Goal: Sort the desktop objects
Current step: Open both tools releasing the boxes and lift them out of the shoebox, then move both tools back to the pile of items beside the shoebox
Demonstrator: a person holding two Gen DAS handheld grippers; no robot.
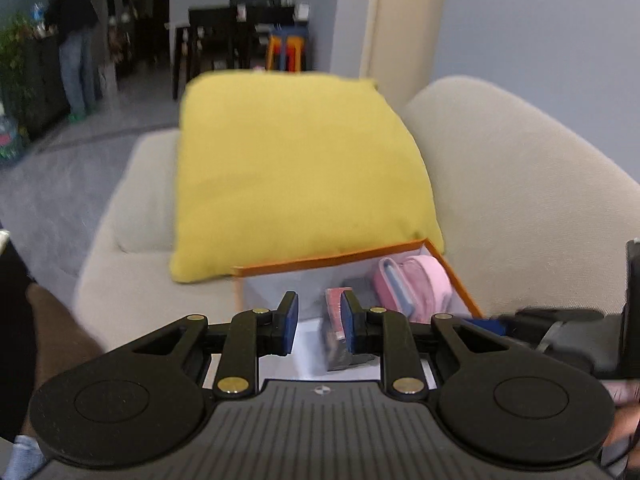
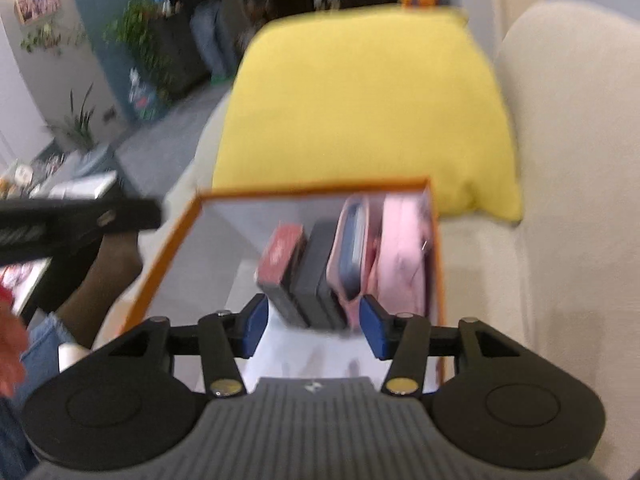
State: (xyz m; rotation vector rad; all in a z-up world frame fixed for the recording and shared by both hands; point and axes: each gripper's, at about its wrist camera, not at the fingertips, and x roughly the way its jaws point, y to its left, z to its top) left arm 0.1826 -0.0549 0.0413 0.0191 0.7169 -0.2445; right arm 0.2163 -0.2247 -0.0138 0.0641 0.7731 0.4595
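Note:
An orange-rimmed box [image 2: 168, 240] with a white inside sits on a beige sofa; it also shows in the left wrist view [image 1: 340, 257]. Upright against its right wall stand a red packet [image 2: 280, 256], a dark case [image 2: 316, 264], a pink-and-blue pouch [image 2: 352, 248] and a pink pouch [image 2: 404, 248]. The red packet [image 1: 336, 312] and pink pouch [image 1: 424, 284] also show in the left wrist view. My left gripper [image 1: 319, 320] is open and empty above the box. My right gripper [image 2: 314, 320] is open and empty, just in front of the row of items.
A yellow cushion [image 1: 296, 176] lies on the sofa [image 1: 520, 184] right behind the box. The sofa back [image 2: 568, 140] rises on the right. A person [image 1: 74, 40] stands far off on the left near plants. A dark table edge [image 2: 72, 216] lies at left.

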